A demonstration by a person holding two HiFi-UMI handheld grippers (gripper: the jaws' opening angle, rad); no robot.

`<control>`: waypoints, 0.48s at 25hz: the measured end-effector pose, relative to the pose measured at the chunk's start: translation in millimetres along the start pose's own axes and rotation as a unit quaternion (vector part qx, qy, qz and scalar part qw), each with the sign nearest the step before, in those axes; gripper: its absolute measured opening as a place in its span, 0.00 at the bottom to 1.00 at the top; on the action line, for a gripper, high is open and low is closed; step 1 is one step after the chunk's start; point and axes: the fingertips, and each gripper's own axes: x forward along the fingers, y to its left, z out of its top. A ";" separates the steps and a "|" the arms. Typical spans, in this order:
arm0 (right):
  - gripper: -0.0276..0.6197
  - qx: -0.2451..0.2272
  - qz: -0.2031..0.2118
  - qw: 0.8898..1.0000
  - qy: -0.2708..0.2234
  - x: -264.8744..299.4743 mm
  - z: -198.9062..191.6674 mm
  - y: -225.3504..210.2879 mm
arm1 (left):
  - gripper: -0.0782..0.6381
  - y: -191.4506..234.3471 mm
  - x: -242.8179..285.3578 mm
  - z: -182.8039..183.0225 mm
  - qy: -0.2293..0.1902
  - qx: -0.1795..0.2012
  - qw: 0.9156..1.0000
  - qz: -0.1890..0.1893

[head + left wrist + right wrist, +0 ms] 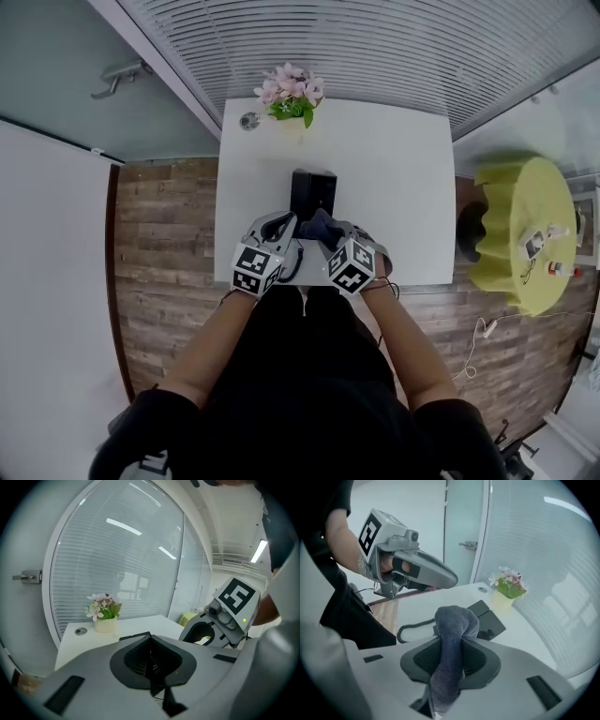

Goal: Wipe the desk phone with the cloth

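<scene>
A black desk phone (312, 192) stands in the middle of the white desk (394, 178). In the right gripper view the phone (487, 618) lies just past the jaws, its coiled cord (411, 630) trailing left. My right gripper (450, 660) is shut on a grey cloth (453, 634), which sticks up between the jaws. In the head view the cloth (322, 225) hangs over the phone's near end. My left gripper (151, 660) is shut with nothing in it, hovering beside the right gripper (227, 613) at the desk's near edge, with the phone's top edge (135, 635) just ahead.
A pot of pink flowers (292, 95) and a round cable grommet (248, 120) sit at the desk's far edge, against a glass wall with blinds. A yellow-green round table (525, 230) with small items stands to the right. Wooden floor (164, 244) lies to the left.
</scene>
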 end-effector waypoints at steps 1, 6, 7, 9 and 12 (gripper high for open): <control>0.21 -0.002 -0.016 1.000 -0.003 -5.4 3.7 -10.0 | 0.12 2.9 -1.7 6.3 -0.004 0.003 1.000 0.001; 0.21 -0.007 -0.072 0.997 -0.035 -36.1 29.5 -48.9 | 0.12 7.2 -5.5 45.4 -0.031 0.014 0.999 0.002; 0.21 -0.006 -0.081 0.995 -0.052 -47.5 39.5 -52.9 | 0.12 4.1 -8.0 58.0 -0.041 0.018 0.999 -0.002; 0.21 -0.004 -0.096 0.991 -0.091 -77.2 63.8 -56.1 | 0.12 -4.8 -17.7 88.9 -0.068 0.025 0.997 -0.015; 0.21 -0.002 -0.115 0.981 -0.156 -130.2 102.7 -55.7 | 0.12 -21.2 -40.8 142.0 -0.111 0.038 0.992 -0.039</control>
